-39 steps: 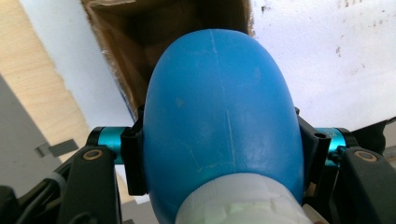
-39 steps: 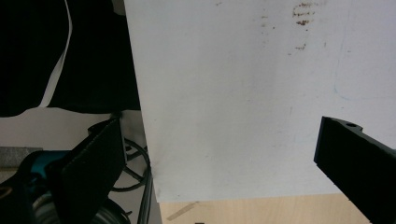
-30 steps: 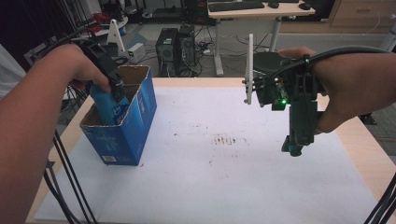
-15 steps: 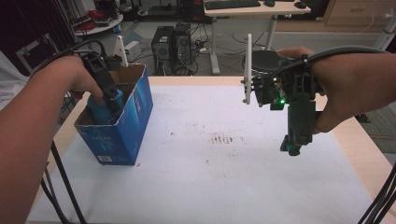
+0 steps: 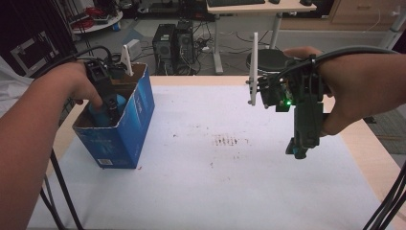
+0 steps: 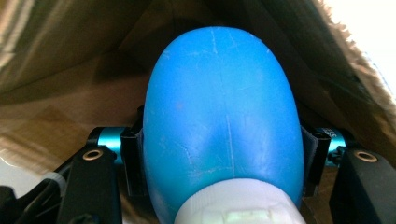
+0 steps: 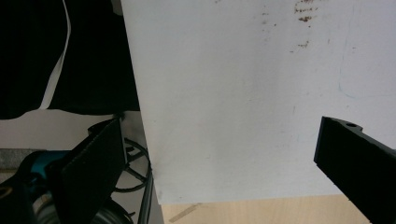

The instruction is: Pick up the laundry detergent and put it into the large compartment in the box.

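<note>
Nearest in the high view: the person's left forearm runs in from the bottom left, and cables hang down at the bottom right corner. White sheet (image 5: 201,191) covers most of the worktop (image 5: 368,153), pale wood showing along its right edge; a patch of brown specks (image 5: 230,140) sits near the sheet's middle. At left, the blue cardboard box (image 5: 125,129) stands open-topped on the sheet, tilted a little. Left hand (image 5: 72,88) holds the left hand-held gripper (image 5: 111,108) down inside the box opening. The left gripper view shows its jaws closed against both sides of a rounded blue bottle (image 6: 222,121) with a white cap (image 6: 243,205) toward the camera; brown inner box walls surround it, so the bottle lies within the box, gripped. At right, the right hand (image 5: 354,91) holds the right hand-held gripper (image 5: 299,149) above the sheet, pointing down, well apart from the box, a green light lit on its body, a white upright plate (image 5: 253,69) at its far-left side. Right gripper view: the two black jaws stand wide apart with nothing between them, bare white sheet below, the worktop edge and dark floor clutter beyond. Farther back in the high view: computer towers (image 5: 174,45) on the floor, desk legs, a round stool base, and tangled cables.
</note>
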Tool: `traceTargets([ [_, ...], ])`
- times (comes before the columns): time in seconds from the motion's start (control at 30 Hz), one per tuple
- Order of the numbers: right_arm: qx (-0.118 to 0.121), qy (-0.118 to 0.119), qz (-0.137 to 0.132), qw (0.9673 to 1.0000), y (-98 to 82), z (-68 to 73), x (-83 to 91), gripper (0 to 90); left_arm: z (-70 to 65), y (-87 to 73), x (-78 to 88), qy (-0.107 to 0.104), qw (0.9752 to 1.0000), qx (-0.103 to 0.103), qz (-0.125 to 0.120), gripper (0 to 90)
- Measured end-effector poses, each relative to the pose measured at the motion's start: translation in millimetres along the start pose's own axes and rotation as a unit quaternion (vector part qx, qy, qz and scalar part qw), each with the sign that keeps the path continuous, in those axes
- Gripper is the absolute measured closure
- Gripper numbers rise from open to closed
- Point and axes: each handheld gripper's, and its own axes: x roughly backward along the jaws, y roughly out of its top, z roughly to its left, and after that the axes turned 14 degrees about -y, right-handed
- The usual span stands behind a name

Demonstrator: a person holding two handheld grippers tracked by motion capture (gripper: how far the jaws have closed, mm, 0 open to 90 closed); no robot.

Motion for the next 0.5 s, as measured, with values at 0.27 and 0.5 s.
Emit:
traceTargets([
  [0.27,0.001,0.001,-0.002,1.0,0.5,-0.3,-0.9,1.3,2.5,-0.8,0.0,-0.005,0.9999,0.004,-0.009,37.0],
  [0.5,-0.003,0.0,-0.006,1.0,-1.2,-1.5,-0.2,1.3,4.7,-0.9,0.6,-0.008,0.9999,0.006,-0.008,36.7],
])
